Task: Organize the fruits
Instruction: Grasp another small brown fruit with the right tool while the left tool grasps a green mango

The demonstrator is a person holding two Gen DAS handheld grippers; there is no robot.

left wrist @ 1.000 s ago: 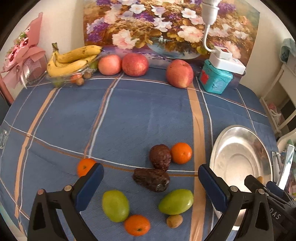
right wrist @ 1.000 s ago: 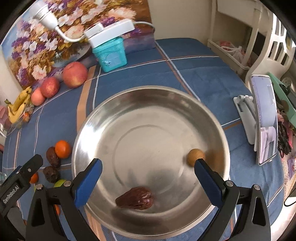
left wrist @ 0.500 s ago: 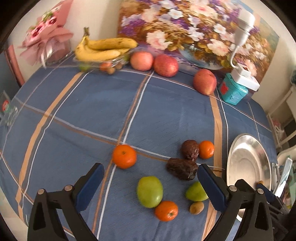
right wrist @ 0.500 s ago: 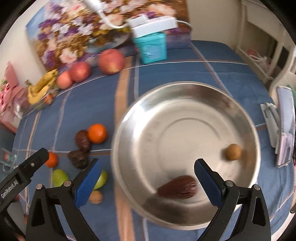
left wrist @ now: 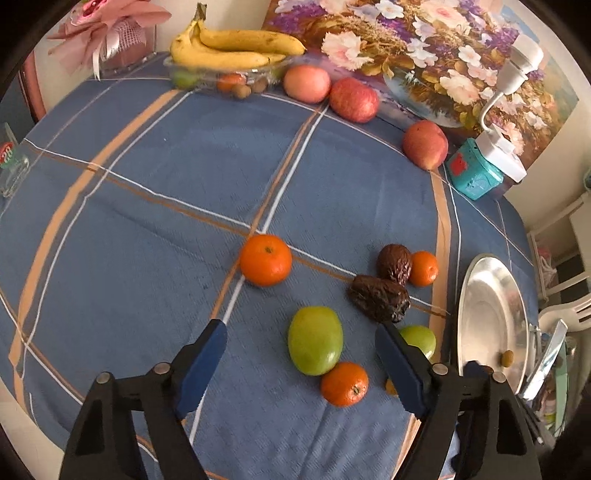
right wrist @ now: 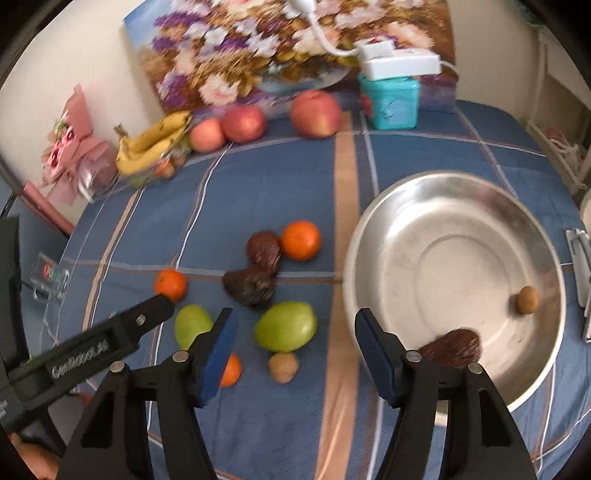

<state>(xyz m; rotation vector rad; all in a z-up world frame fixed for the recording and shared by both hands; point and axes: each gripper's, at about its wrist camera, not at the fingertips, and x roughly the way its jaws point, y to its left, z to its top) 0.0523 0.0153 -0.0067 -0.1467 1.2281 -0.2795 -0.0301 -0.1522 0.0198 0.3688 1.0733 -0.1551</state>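
Loose fruit lies on the blue plaid cloth: an orange (left wrist: 265,259), a green fruit (left wrist: 315,339), a small orange (left wrist: 344,384), two dark wrinkled fruits (left wrist: 380,298), another orange (left wrist: 423,268) and a second green fruit (left wrist: 419,339). My left gripper (left wrist: 300,363) is open and empty, low over the first green fruit. My right gripper (right wrist: 293,356) is open and empty, above the second green fruit (right wrist: 285,326) and a small brown nut (right wrist: 283,367). The steel bowl (right wrist: 458,206) holds a dark fruit (right wrist: 452,348) and a brown nut (right wrist: 527,299).
Three apples (left wrist: 354,99), a glass dish of bananas (left wrist: 232,51), a teal box with a white lamp (left wrist: 476,177) and a flower painting (left wrist: 424,55) line the far edge. A pink bouquet (left wrist: 107,33) stands far left. A phone stand (right wrist: 581,266) is right of the bowl.
Both grippers swung left, from over the bowl toward the loose fruit. The left one came lower and closer to the green fruit. Both stay open.
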